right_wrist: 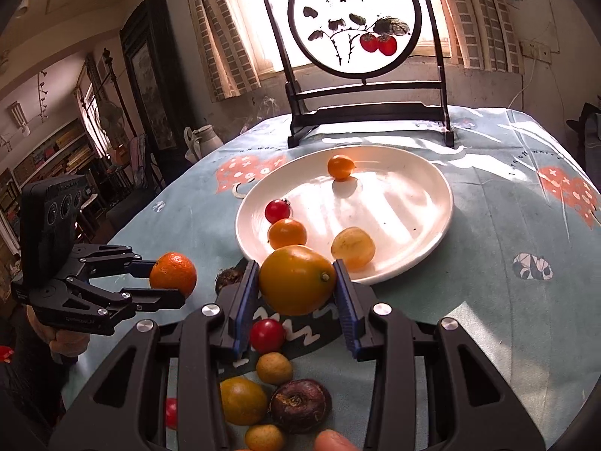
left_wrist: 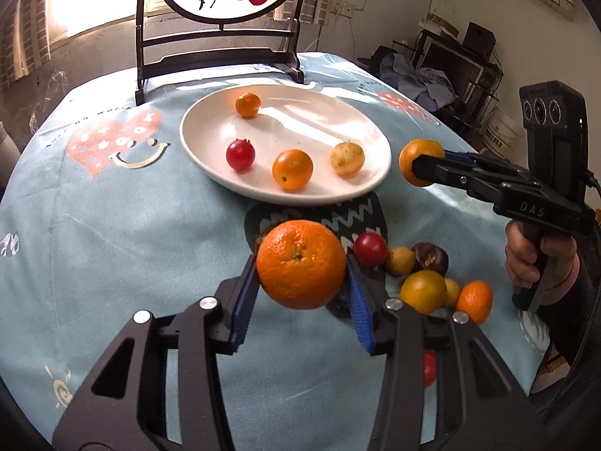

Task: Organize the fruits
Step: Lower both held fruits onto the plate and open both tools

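Note:
My left gripper (left_wrist: pixel 300 263) is shut on a large mandarin orange (left_wrist: pixel 300 268) and holds it above the tablecloth, short of the white plate (left_wrist: pixel 300 196). My right gripper (right_wrist: pixel 296 274) is shut on a yellow-orange fruit (right_wrist: pixel 296 280) just before the plate's near rim (right_wrist: pixel 432 242). Each wrist view shows the other tool: the right gripper (left_wrist: pixel 419 171) at the plate's right, the left gripper (right_wrist: pixel 172 278) with its orange (right_wrist: pixel 173 268) at the left. On the plate lie several small fruits, among them a cherry tomato (left_wrist: pixel 240 156). A loose pile with a tomato (right_wrist: pixel 267 335) and a dark brown fruit (right_wrist: pixel 300 406) lies below the right gripper.
A round painted screen on a black stand (right_wrist: pixel 370 112) rises behind the plate. The blue patterned cloth (left_wrist: pixel 112 244) covers a round table that falls away on all sides. A person's hand (left_wrist: pixel 537 259) grips the right tool's handle. Furniture and clutter stand beyond the table.

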A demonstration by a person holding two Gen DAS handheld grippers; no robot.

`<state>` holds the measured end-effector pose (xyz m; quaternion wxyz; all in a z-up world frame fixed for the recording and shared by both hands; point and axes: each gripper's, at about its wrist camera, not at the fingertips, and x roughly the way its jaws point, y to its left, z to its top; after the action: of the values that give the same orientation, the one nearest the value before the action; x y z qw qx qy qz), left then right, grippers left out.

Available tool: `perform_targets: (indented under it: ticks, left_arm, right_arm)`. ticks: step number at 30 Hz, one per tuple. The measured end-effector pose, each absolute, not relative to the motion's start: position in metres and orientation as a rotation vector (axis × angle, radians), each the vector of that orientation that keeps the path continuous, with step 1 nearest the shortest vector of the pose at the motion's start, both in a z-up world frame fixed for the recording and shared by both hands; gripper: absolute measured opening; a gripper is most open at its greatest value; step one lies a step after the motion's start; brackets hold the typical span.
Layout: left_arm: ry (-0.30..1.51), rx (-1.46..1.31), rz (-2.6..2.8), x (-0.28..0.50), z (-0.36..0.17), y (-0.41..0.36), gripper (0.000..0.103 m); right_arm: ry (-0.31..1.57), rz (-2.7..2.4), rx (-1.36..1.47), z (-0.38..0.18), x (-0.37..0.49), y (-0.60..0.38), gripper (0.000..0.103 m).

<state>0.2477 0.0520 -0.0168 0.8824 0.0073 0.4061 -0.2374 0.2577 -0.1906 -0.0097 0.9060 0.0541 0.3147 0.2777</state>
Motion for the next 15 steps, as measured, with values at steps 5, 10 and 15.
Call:
perform_targets:
  ticks: [5,10,15]
  left_arm:
    - [0.822,-0.020,-0.406,0.300,0.000,0.039,0.046]
    - [0.862,-0.023,-0.359,0.363,-0.004,0.017,0.046]
    - [0.927,-0.004,-0.339,0.401,-0.021,-0.002,0.046]
  right_arm:
    - [0.598,0.438,0.152,-0.011,0.294,-0.206,0.040]
    - [0.665,0.401,0.210,-0.023,0.341,-0.212,0.040]
    - [0.733,0.410,0.200,-0.039,0.373,-0.208,0.040]
